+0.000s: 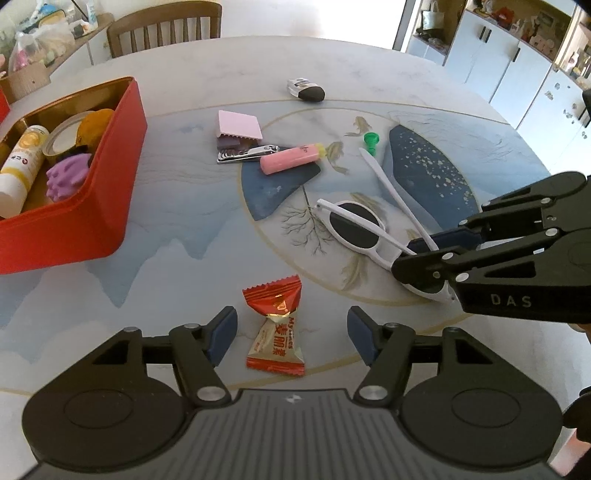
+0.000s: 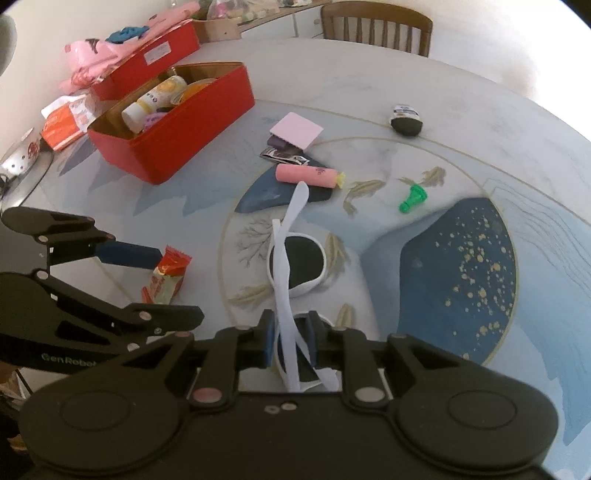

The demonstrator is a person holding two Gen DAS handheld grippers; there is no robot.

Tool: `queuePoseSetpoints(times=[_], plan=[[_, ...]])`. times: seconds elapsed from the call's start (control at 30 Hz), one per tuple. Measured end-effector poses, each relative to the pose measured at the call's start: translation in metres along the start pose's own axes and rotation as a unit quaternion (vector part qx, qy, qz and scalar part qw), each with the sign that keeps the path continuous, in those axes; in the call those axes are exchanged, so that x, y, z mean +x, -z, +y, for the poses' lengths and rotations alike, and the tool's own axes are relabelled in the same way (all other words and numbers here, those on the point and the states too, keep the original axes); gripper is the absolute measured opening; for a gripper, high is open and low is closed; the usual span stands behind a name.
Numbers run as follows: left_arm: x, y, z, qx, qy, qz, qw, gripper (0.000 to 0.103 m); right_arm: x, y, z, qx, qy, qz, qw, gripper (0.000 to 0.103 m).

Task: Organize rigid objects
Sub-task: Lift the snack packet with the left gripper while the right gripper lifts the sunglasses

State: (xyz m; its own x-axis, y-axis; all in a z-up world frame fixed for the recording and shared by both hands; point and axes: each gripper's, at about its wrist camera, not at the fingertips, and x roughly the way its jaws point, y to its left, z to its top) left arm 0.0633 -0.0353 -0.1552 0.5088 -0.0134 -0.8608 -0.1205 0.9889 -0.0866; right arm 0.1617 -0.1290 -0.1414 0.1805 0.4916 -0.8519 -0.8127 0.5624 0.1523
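White sunglasses (image 1: 354,225) (image 2: 297,262) with dark lenses lie on the round patterned table (image 1: 184,236), one temple arm stretched far out. My right gripper (image 2: 290,339) (image 1: 404,254) reaches down over their near end. Its jaws stand narrowly apart, straddling the frame and the crossed arms, and I see no clear squeeze. A red-wrapped candy (image 1: 275,332) (image 2: 166,277) lies flat between the widely parted blue pads of my left gripper (image 1: 291,332) (image 2: 181,286), touching neither. The open red tin (image 1: 110,206) (image 2: 184,125) at the left holds a white bottle (image 1: 18,166) and a purple toy (image 1: 68,175).
Loose on the table beyond lie a pink tube (image 1: 290,158), nail clippers (image 1: 247,153), a pink card pack (image 1: 239,125), a green pin (image 1: 370,138) and a black pouch (image 1: 306,90). A second red tin (image 2: 147,55) and a wooden chair (image 1: 164,27) stand behind.
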Motion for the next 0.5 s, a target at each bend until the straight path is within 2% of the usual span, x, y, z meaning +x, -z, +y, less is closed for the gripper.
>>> queuePoseSetpoints(times=[0.13,0.3,0.37,0.4,0.5], plan=[[-0.0012,0.0009,-0.0010,-0.008,-0.001,-0.004,1.0000,0.065,0.0021,-0.0023,0.0013,-0.014,-0.001,0.002,1.000,0.018],[-0.0019,0.0012,0.0015,-0.026,0.014,-0.013,0.9995,0.064,0.0032,-0.0047,0.0024,-0.020,0.002,0.000,1.000,0.011],[-0.0025,0.0014,-0.0009,-0.023,0.008,-0.015,0.9996,0.053,0.0032,-0.0043,0.0036,-0.024,0.003,-0.002,1.000,0.010],[-0.0027,0.0015,-0.0022,-0.020,-0.002,-0.017,0.9996,0.043,0.0031,-0.0041,0.0043,-0.025,0.005,-0.002,1.000,0.009],[-0.0027,0.0021,0.0002,-0.027,-0.013,-0.023,0.9993,0.034,0.0019,-0.0042,0.0050,-0.021,0.005,-0.007,1.000,0.008]])
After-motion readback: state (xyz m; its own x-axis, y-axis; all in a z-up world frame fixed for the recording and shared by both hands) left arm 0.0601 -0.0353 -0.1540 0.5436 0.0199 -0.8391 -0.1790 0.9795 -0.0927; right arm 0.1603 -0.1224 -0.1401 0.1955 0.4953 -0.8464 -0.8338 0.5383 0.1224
